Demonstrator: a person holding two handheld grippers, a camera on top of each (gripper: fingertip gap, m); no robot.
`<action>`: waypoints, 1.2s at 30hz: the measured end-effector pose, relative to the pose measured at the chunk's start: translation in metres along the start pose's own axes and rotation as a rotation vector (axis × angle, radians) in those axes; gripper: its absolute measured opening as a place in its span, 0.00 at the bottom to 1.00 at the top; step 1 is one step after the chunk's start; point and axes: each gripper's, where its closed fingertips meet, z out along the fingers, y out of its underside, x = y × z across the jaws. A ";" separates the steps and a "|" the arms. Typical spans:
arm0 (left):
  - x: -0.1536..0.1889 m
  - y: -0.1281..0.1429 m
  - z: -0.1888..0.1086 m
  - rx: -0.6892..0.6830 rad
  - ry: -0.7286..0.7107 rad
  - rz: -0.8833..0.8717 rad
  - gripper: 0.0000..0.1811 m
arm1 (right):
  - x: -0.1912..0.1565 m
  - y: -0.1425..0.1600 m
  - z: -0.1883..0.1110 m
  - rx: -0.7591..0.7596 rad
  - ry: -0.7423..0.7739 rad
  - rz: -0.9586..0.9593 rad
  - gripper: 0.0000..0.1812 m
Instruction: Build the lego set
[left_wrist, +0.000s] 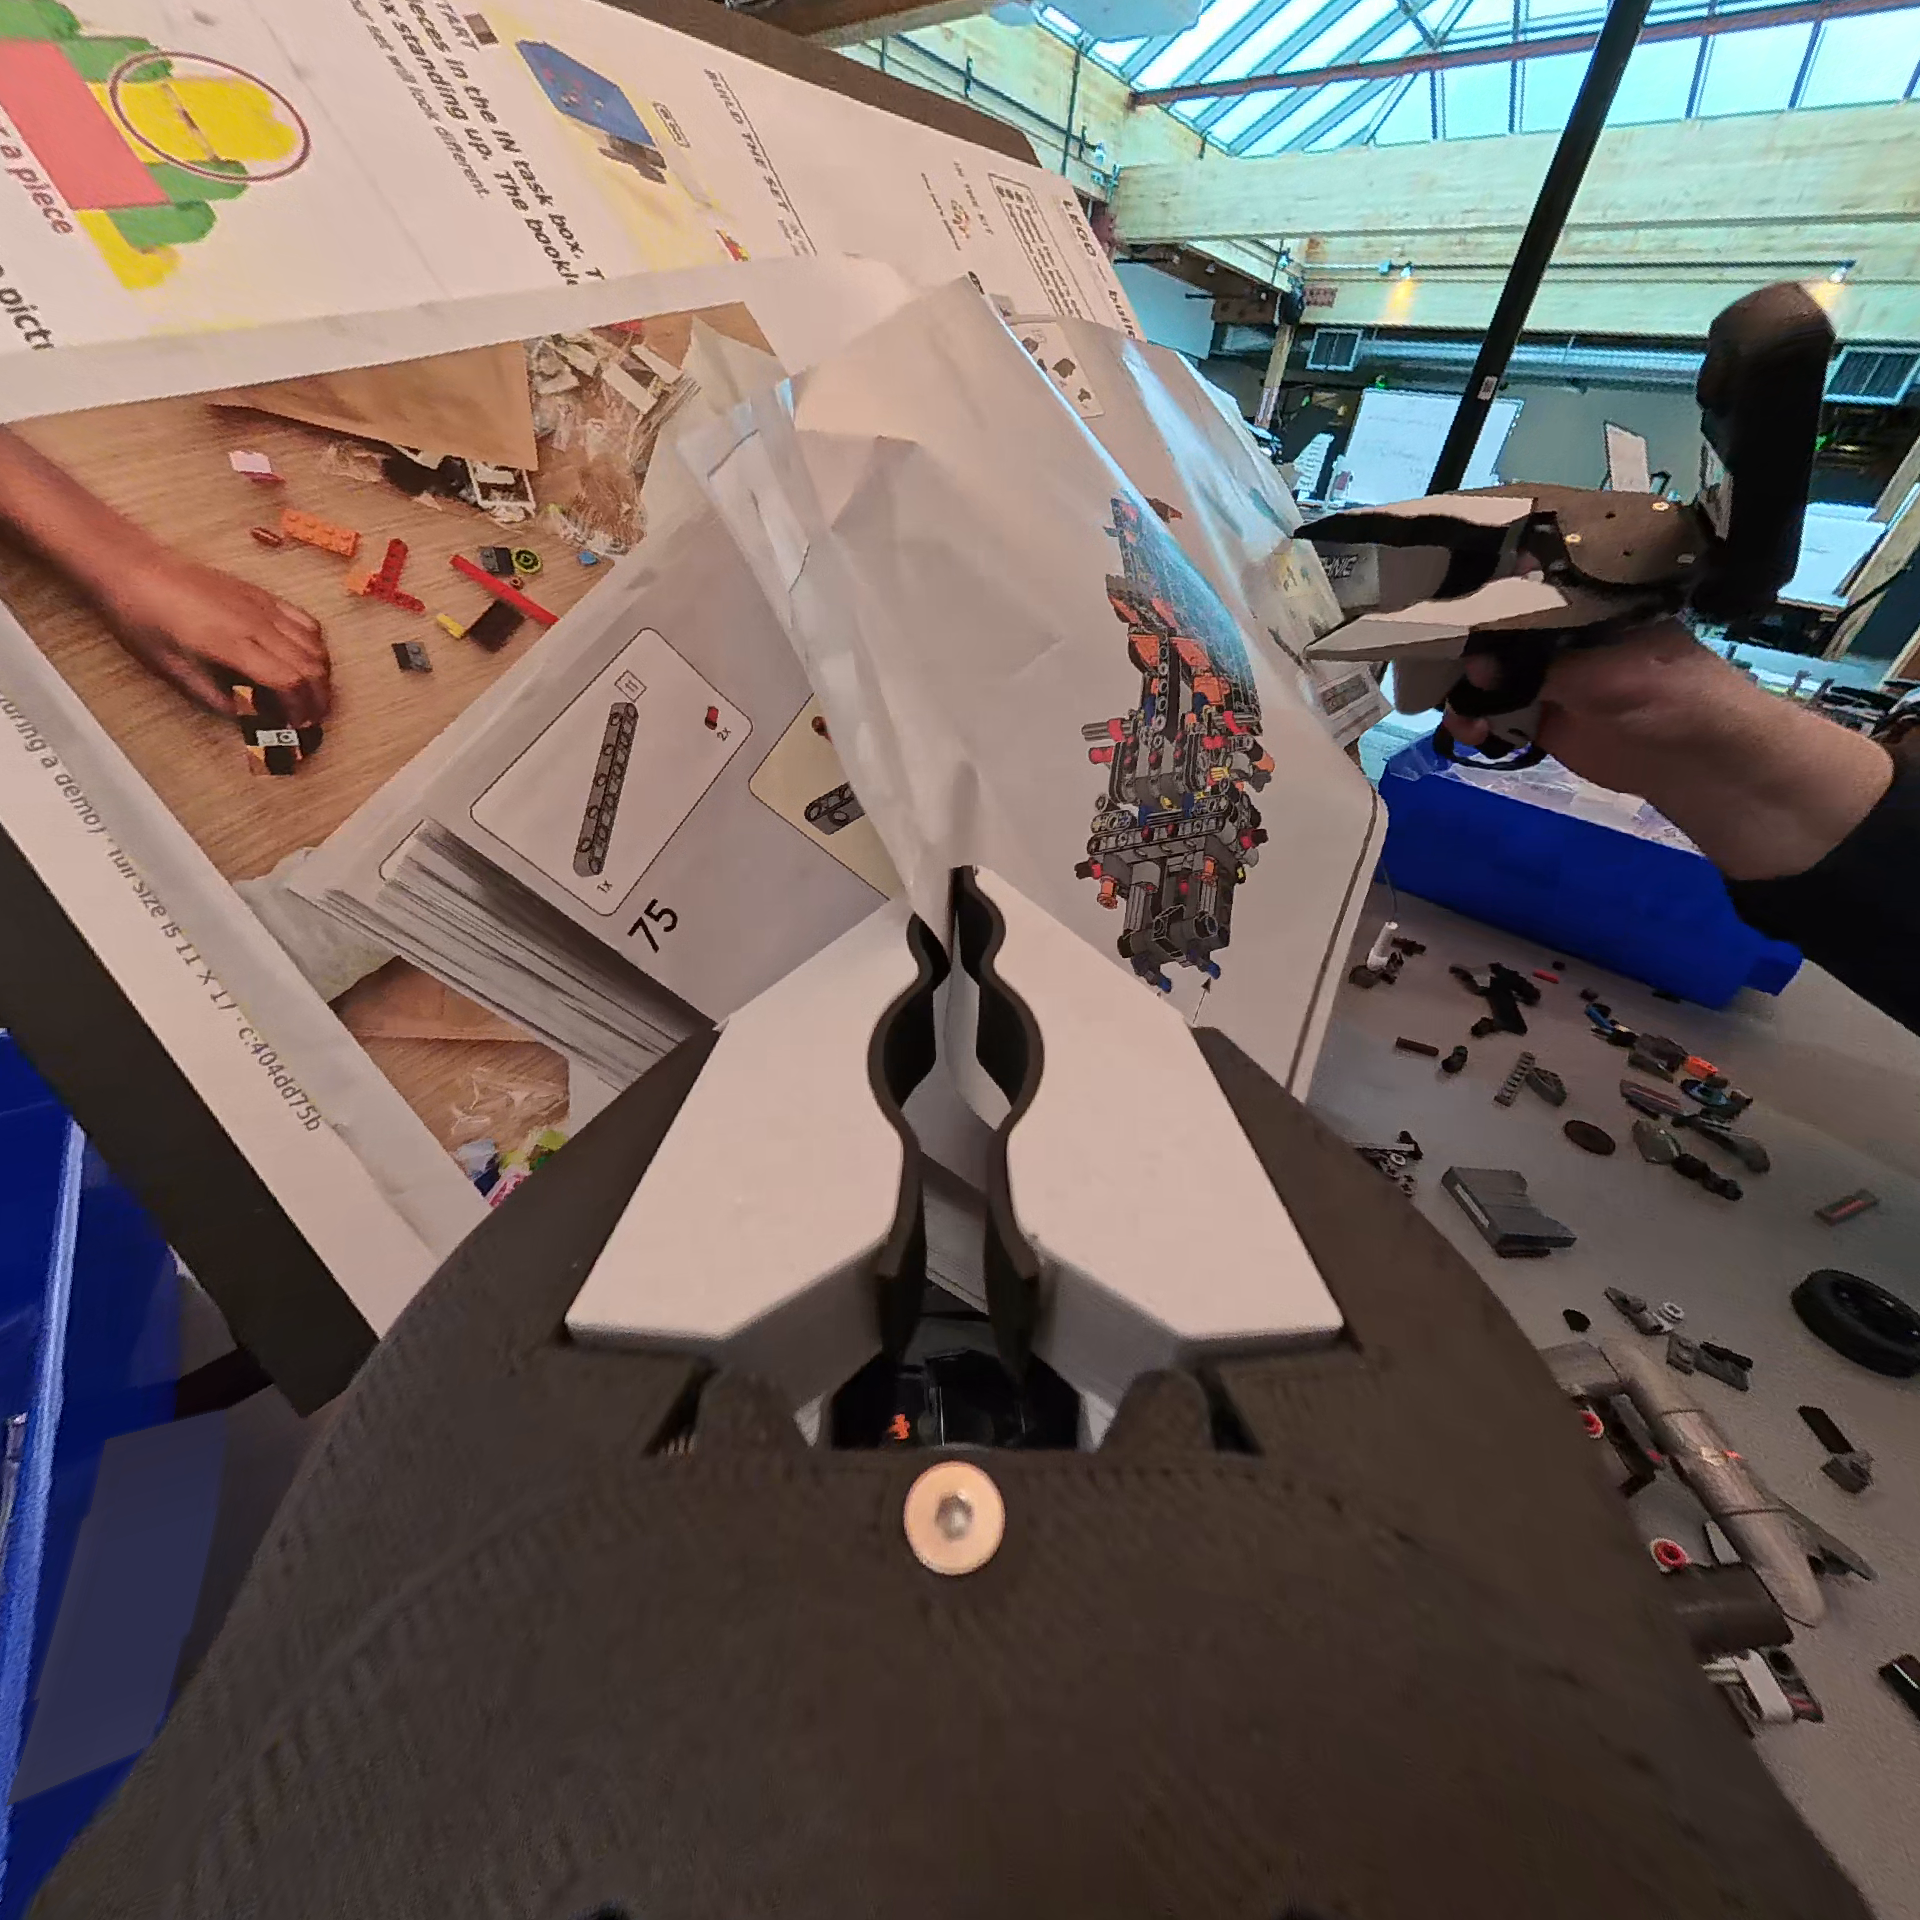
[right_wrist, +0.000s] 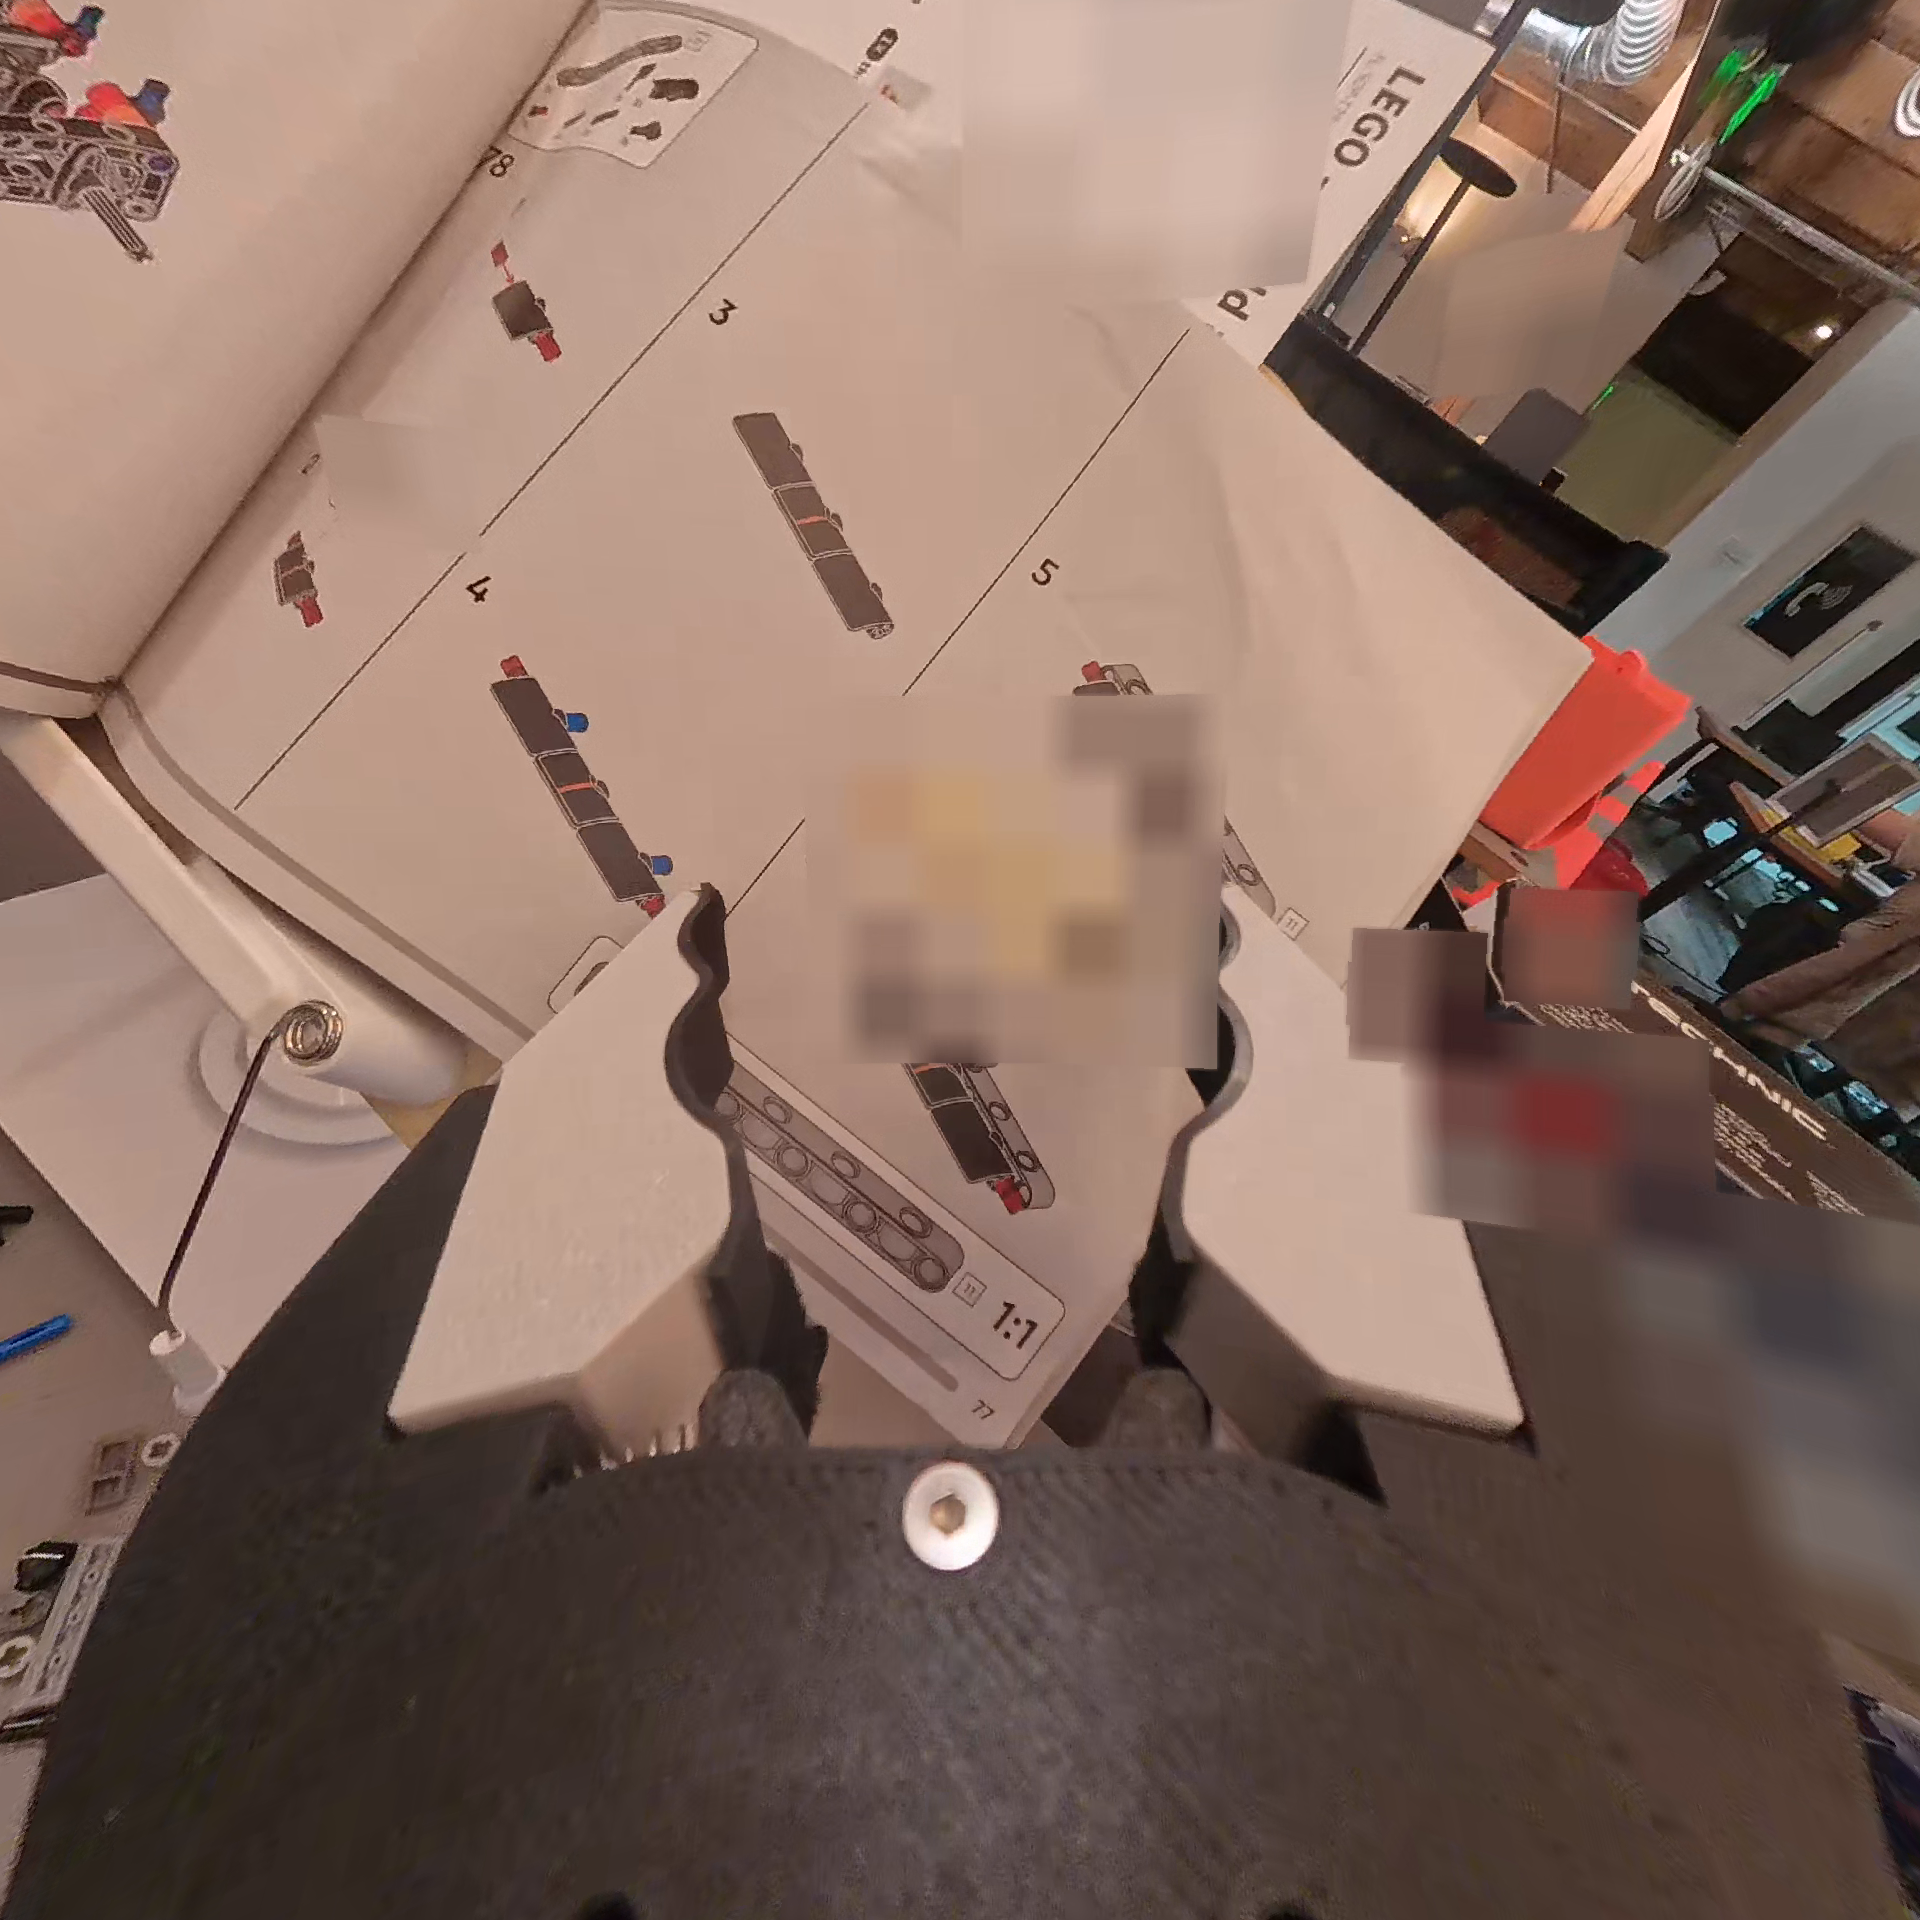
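The instruction booklet (left_wrist: 623, 790) stands open against a printed poster sheet (left_wrist: 312, 468). My left gripper (left_wrist: 954, 914) is shut on the lower edge of one white booklet page (left_wrist: 935, 582), which is lifted and curled mid-turn. My right gripper (left_wrist: 1340, 592) is open at the booklet's right edge, held by a hand. In the right wrist view my right gripper (right_wrist: 966, 914) is open and empty, close in front of a booklet page (right_wrist: 727, 468) with numbered building steps. Loose dark Lego pieces (left_wrist: 1662, 1122) lie on the table to the right.
A blue bin (left_wrist: 1558, 862) stands behind the loose pieces. A partly built grey model (left_wrist: 1704, 1475) and a black wheel (left_wrist: 1860, 1320) lie at the near right. A white stand arm (right_wrist: 208, 914) holds the booklet. A dark box (right_wrist: 1766, 1122) stands at the right. The gap from one gripper's tips to the other's is roughly 35 cm.
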 end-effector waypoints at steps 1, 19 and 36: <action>0.000 0.000 0.000 0.001 -0.001 0.002 0.00 | 0.000 0.000 0.000 0.001 -0.002 0.001 0.48; 0.001 -0.004 -0.003 0.005 0.006 0.007 0.00 | -0.005 0.003 0.003 0.015 -0.028 0.021 0.44; 0.000 -0.002 -0.001 0.000 0.005 0.002 0.00 | -0.012 -0.001 0.004 0.022 -0.026 -0.019 0.39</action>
